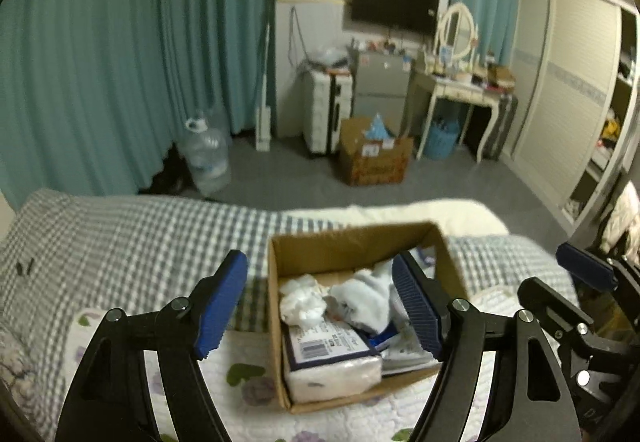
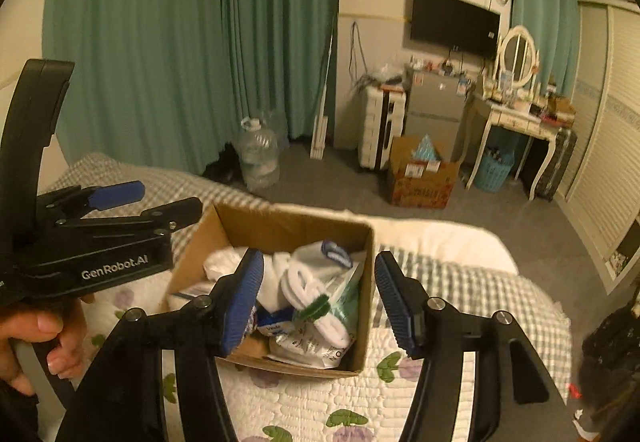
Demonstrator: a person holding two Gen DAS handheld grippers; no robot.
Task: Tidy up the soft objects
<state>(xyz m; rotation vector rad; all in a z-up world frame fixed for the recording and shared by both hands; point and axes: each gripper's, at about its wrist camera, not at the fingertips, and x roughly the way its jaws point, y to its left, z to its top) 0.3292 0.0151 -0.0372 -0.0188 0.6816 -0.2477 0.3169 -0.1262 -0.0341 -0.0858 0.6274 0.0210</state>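
Above the open brown cardboard box (image 1: 352,242) of white socks (image 2: 316,282), both grippers (image 1: 320,306) (image 2: 318,302) hover wide and empty, contents gathered inside.

box (image 1: 352,242) brown | socks (image 2: 308,282) white | curtains (image 1: 120,61) teal | bedsheet (image 1: 120,234) grey-white check, seemingly

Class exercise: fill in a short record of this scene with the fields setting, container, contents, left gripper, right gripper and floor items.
setting: bedroom, bed with a checked cover and a floral quilt
container: open cardboard box resting on the bed
contents: white socks, crumpled white cloth, tissue pack, printed packets
left gripper: open, nothing between its pads, above the box
right gripper: open, empty, above the box
floor items: water jug, a second cardboard box, blue basket
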